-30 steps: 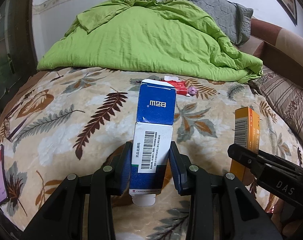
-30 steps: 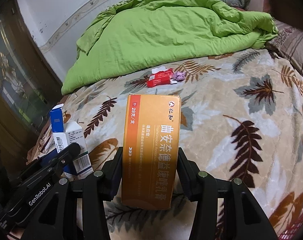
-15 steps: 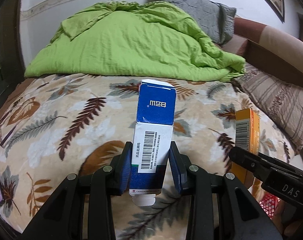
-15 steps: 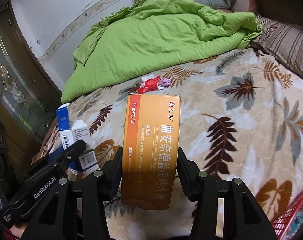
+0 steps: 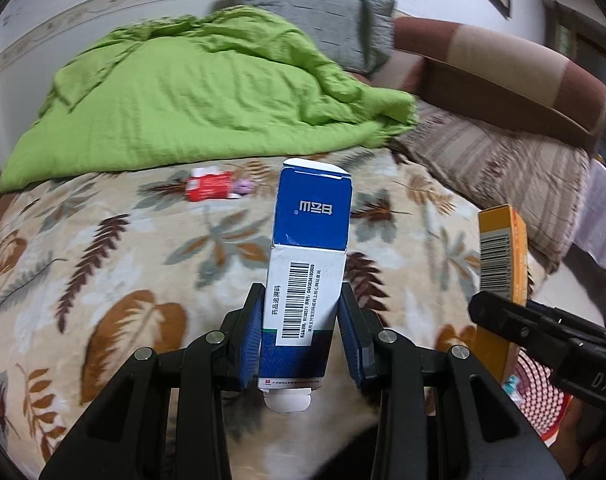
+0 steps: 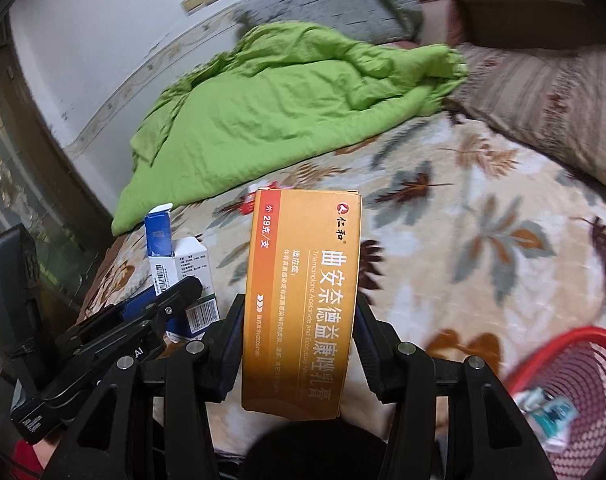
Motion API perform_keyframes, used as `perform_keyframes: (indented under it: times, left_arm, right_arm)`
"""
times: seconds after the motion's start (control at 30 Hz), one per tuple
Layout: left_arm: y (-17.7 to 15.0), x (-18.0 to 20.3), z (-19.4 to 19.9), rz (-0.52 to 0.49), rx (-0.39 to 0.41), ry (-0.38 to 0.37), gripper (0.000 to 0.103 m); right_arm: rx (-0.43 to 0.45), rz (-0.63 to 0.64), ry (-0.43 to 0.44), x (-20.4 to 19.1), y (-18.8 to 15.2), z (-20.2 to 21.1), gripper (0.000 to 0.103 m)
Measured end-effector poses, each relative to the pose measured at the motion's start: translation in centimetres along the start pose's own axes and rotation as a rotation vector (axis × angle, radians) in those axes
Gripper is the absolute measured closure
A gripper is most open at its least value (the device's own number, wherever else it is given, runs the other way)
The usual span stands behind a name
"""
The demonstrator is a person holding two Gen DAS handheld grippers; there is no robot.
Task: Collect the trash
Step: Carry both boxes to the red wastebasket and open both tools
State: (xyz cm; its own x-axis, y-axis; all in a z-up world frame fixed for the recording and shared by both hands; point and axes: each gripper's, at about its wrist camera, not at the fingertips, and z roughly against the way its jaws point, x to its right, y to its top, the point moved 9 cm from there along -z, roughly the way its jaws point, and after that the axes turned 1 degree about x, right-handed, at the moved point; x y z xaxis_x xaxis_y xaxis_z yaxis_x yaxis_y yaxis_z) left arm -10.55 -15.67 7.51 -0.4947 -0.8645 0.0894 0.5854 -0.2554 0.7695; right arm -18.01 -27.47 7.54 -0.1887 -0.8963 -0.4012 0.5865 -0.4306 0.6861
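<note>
Both claws are loaded: the left gripper [image 5: 299, 334] pinches a blue-and-white medicine box [image 5: 305, 276] low on its sides, and the right gripper [image 6: 301, 346] clamps an orange ointment carton [image 6: 303, 300] the same way. Each box stands tall above its jaws (a top-heavy hold), so a quick swing could lever one loose onto the leaf-patterned blanket [image 6: 483, 216]. A red mesh waste basket [image 6: 575, 396] sits off the bed's near right corner, with a teal-and-white wrapper [image 6: 547, 404] already inside; releasing before a box is over its rim would likely drop it on the floor. A red packet [image 5: 211, 187] lies uncollected by the green duvet [image 5: 191, 96] near the bed's far edge.
</note>
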Motion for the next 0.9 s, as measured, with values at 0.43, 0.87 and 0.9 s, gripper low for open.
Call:
perform_keyframes:
  times: [0.43, 0.87, 0.9]
  left_arm:
    - [-0.7, 10.8, 0.6, -0.156, -0.019, -0.180, 0.069]
    - [-3.5, 22.9, 1.3, -0.248, -0.165, -0.499, 0.069]
    - [-3.9, 23.5, 1.3, -0.256, -0.175, -0.509, 0.069]
  right_arm:
    - [0.051, -0.170, -0.202, 11.3, -2.5, 9.2, 0.048]
    - [0.098, -0.310, -0.320, 18.1, -4.7, 16.0, 0.047]
    - [0.096, -0.319, -0.324, 18.4, -4.8, 16.0, 0.046]
